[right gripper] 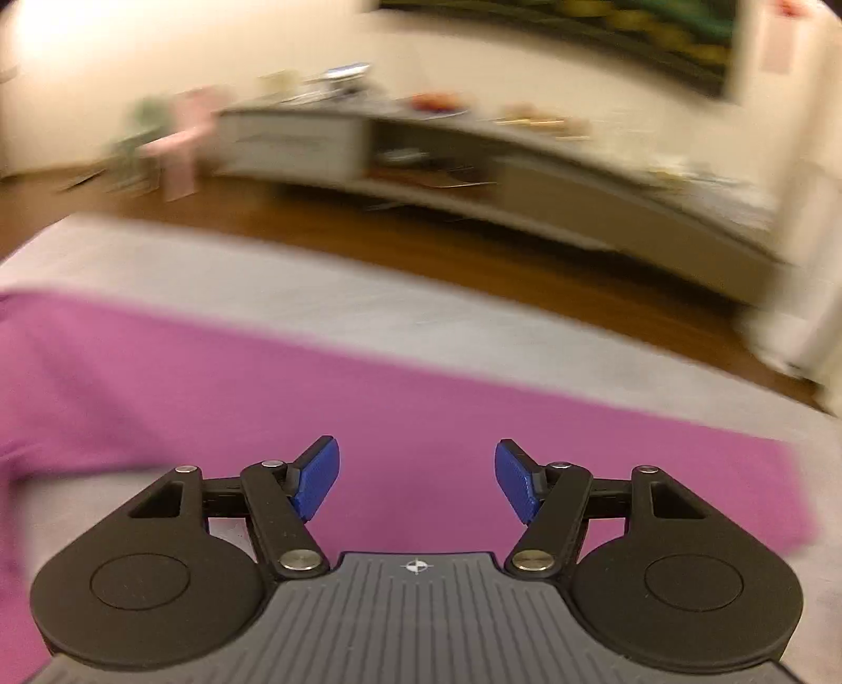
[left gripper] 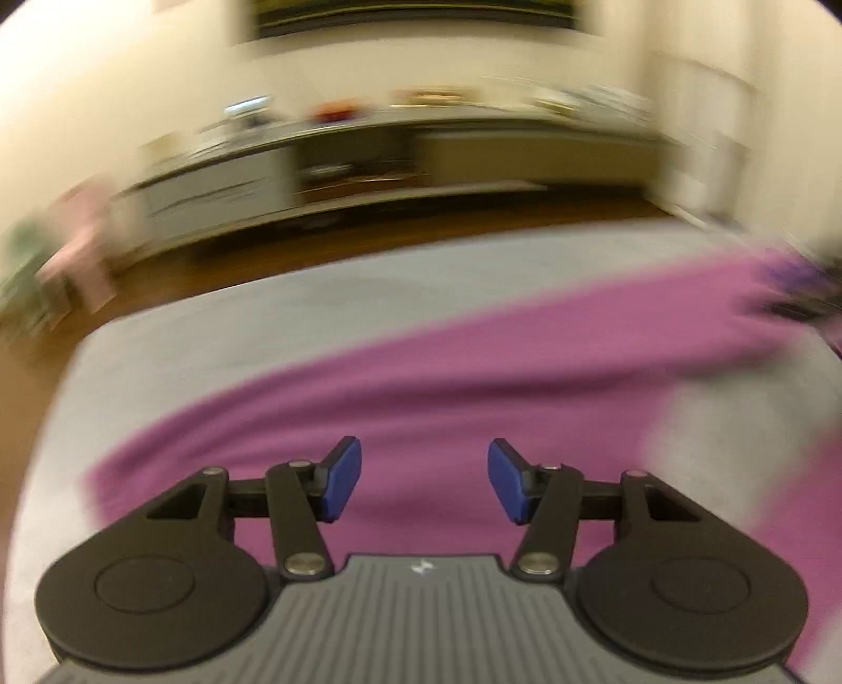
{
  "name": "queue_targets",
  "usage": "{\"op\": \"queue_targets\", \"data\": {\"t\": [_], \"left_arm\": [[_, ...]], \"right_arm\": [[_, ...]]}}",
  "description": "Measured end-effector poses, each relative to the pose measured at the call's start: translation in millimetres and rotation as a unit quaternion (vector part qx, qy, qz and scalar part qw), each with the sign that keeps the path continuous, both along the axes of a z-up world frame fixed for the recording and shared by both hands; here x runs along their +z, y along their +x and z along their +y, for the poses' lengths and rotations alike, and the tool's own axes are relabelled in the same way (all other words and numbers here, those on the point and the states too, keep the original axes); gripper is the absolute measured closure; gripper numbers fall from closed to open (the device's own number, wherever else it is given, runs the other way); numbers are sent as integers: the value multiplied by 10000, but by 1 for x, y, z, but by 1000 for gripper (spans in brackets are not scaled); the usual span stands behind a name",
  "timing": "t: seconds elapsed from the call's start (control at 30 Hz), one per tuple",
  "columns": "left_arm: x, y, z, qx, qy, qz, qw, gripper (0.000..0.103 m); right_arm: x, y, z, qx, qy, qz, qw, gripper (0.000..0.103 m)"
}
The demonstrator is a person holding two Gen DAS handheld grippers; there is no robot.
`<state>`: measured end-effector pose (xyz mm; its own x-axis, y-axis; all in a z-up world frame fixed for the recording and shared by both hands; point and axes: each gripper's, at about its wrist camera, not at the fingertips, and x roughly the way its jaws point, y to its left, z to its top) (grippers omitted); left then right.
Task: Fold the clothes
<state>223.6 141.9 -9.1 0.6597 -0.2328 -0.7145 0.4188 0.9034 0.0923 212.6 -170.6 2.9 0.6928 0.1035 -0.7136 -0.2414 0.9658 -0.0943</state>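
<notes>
Living room with a grey-covered bed or pad, a purple garment spread on it.

The flat purple cloth garment point(left gripper: 473, 379) lies spread across the pale grey padded surface point(left gripper: 221, 326), which may be a bed or a covered desk; blur hides which. Its edges run almost straight, so it seems laid out ready for a fold. The left tongs point(left gripper: 424, 481) hang over the cloth with blue pads point(left gripper: 342, 476) wide apart, holding nothing. The right tongs point(right gripper: 417, 481) hang over it too, pads point(right gripper: 518, 481) apart and empty. Both look poised over the near hem, probably to pinch two points and carry the edge over evenly. Beyond lie the brown wooden floor point(right gripper: 473, 247), a long low white-and-grey cabinet point(right gripper: 421, 152) and a cream wall point(left gripper: 131, 79) with a dark framed picture point(right gripper: 631, 31).
</notes>
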Motion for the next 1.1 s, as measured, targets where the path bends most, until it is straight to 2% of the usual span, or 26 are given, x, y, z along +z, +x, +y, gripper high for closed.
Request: {"op": "queue_targets", "data": {"t": [0.03, 0.1, 0.13, 0.23, 0.3, 0.37, 0.43, 0.47, 0.57, 0.6, 0.67, 0.77, 0.9, 0.97, 1.0, 1.03, 1.1], "left_arm": [[-5, -8, -17, -216, 80, 40, 9997, 49], [-20, -18, -42, -490, 256, 171, 9983, 51], [-27, -20, -49, -568, 332, 279, 9974, 56], [-39, -28, -48, -908, 393, 504, 9938, 63], [-40, -37, -43, -1252, 347, 556, 9900, 72], [-41, -47, -38, -1595, 301, 607, 9849, 85], [-40, -56, -33, -1905, 293, 647, 9791, 87], [-39, -58, -28, -1952, 299, 632, 9783, 84], [-24, -56, -2, -1517, 191, 449, 9872, 78], [-19, -58, 4, -1371, 150, 392, 9897, 75], [-10, -63, 14, -1104, 67, 290, 9934, 62], [4, -72, 29, -702, -59, 136, 9974, 58], [22, -84, 50, -164, -227, -70, 9996, 56], [31, -90, 60, 106, -310, -172, 9993, 55], [36, -93, 65, 241, -352, -224, 9988, 55], [41, -96, 70, 376, -394, -275, 9981, 54], [34, -100, 81, 594, -272, -125, 9978, 54]], "right_arm": [[-6, 1, 15, 105, -33, 110, 9999, 36], [-19, 15, 25, -98, -59, 307, 9995, 36], [-25, 21, 28, -218, -26, 400, 9990, 40], [-33, 43, 17, -703, 402, 624, 9948, 38], [-33, 52, 12, -926, 488, 676, 9922, 38], [-32, 53, 7, -1031, 229, 618, 9925, 35], [-32, 54, 2, -1136, -31, 559, 9919, 25], [-32, 55, 0, -1188, -160, 530, 9914, 24], [-27, 51, -12, -1360, -446, 395, 9889, 26], [-13, 35, -32, -1473, -209, 199, 9887, 25], [11, 2, -74, -1767, 152, -141, 9840, 23], [32, -71, -130, -2308, 332, -473, 9713, 20], [1, -130, -157, -2365, 193, 112, 9714, 17], [-17, -139, -158, -2376, 231, 243, 9708, 17], [-26, -140, -157, -2380, 236, 284, 9706, 19], [-34, -139, -156, -2367, 191, 332, 9708, 38], [-40, -134, -154, -2358, 72, 355, 9711, 72]]}}
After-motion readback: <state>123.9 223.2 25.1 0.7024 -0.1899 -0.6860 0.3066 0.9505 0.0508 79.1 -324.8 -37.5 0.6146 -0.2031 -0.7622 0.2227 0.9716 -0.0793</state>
